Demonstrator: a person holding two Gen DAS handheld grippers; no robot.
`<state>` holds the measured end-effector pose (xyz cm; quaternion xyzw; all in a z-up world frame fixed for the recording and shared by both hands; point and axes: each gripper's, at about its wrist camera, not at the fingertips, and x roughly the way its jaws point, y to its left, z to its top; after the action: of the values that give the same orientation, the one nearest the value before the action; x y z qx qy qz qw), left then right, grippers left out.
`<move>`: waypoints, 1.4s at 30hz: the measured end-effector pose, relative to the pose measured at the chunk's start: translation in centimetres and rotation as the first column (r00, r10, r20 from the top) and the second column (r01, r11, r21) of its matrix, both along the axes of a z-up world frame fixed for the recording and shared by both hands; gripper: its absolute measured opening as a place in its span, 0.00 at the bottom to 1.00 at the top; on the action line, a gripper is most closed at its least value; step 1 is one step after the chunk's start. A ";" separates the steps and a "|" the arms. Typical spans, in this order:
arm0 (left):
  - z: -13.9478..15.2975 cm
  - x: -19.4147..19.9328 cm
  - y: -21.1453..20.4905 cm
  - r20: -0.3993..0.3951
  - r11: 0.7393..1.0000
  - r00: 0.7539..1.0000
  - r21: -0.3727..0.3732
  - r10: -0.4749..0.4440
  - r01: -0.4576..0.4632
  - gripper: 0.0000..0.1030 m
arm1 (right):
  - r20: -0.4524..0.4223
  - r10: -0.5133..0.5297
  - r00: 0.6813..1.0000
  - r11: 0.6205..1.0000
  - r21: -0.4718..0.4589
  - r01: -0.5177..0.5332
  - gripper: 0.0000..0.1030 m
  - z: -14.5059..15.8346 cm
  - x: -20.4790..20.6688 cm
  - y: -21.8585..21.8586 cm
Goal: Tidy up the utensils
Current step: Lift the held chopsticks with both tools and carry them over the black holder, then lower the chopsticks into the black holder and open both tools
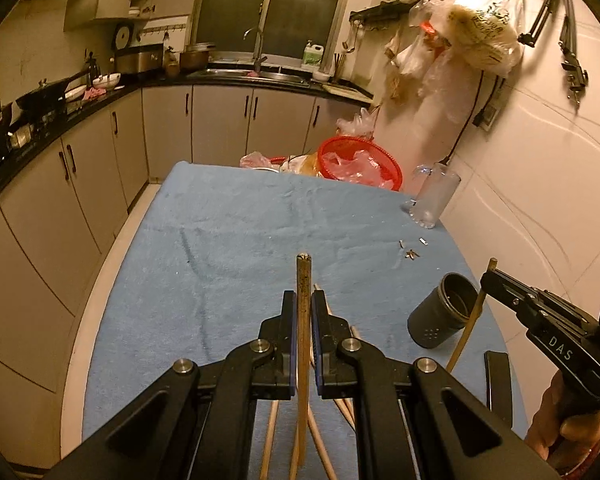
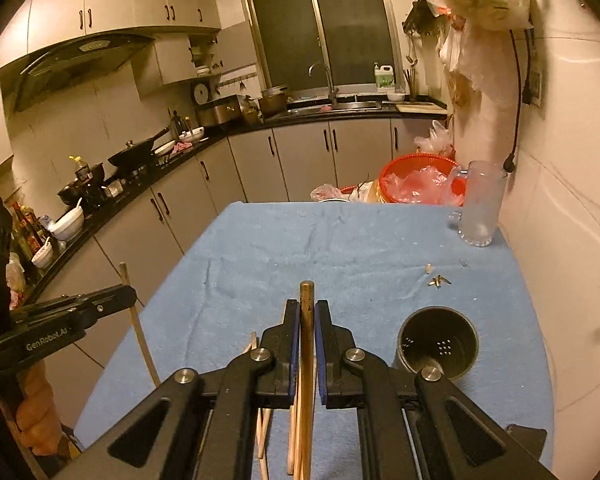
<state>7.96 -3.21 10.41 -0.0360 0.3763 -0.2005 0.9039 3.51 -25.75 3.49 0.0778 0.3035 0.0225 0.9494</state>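
Gripping one wooden chopstick (image 1: 303, 320) in the left gripper (image 1: 303, 300), jaws pinched onto its shaft, squared end poking up past the fingertips. Matching that on the other side: right gripper (image 2: 307, 312) clamped onto a second chopstick (image 2: 306, 340), held upright and slightly darker near the tip. Lying loose underneath both, more chopsticks (image 2: 262, 432) splayed on the blue cloth (image 2: 300, 248), pale, slim, round-sectioned wood.

Sitting just right of the right gripper, the utensil holder (image 2: 438, 346): dark metal cylinder, mouth up and open, drain holes dotting the inside, looking hollow and light, so likely prone to tipping. Aiming for that mouth seems the step in hand. Doing it well probably means swinging each stick tip-down over the rim, lowering until the end is well inside, then easing the jaws apart, not nudging the wall. Feeding one stick at a time, keeping the other clear of the rim.

Further out, small metallic bits (image 2: 439, 280) scattered on the nappy, wrinkled fabric. Beyond, a frosted glass mug (image 2: 480, 204) at the far corner, and a red plastic basket (image 2: 420, 180) stuffed with crinkled bags.
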 end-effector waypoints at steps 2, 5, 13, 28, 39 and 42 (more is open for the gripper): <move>0.4 -0.3 -0.3 0.007 1.000 1.000 -0.001 -0.007 0.007 0.07 | 0.011 0.001 1.000 1.000 0.005 -0.001 0.07 0.1 -0.4 -0.3; 0.6 -0.4 -0.8 0.020 1.000 1.000 0.002 -0.014 0.013 0.07 | 0.031 -0.005 1.000 1.000 0.008 0.005 0.07 0.6 -0.9 -0.6; 1.5 -0.7 -1.5 0.039 1.000 0.999 0.000 -0.026 0.026 0.07 | 0.054 -0.016 0.998 1.000 0.027 0.014 0.07 1.4 -1.6 -1.6; 5.8 -0.6 -5.5 0.114 0.995 0.989 -0.039 -0.089 0.094 0.07 | 0.154 -0.073 0.985 0.996 0.061 0.064 0.07 5.0 -2.9 -4.6; 10.3 1.3 -11.4 0.179 0.981 0.974 -0.109 -0.139 0.160 0.07 | 0.275 -0.206 0.939 0.977 0.111 0.182 0.07 10.3 -3.6 -10.1; 11.0 1.9 -12.8 0.190 0.978 0.972 -0.128 -0.138 0.164 0.07 | 0.298 -0.246 0.922 0.968 0.118 0.220 0.07 11.3 -3.1 -11.5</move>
<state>9.88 -16.06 21.36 -0.0533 0.2792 -0.2976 0.9114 0.44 -37.27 14.81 0.1481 0.1380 -0.0661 0.9771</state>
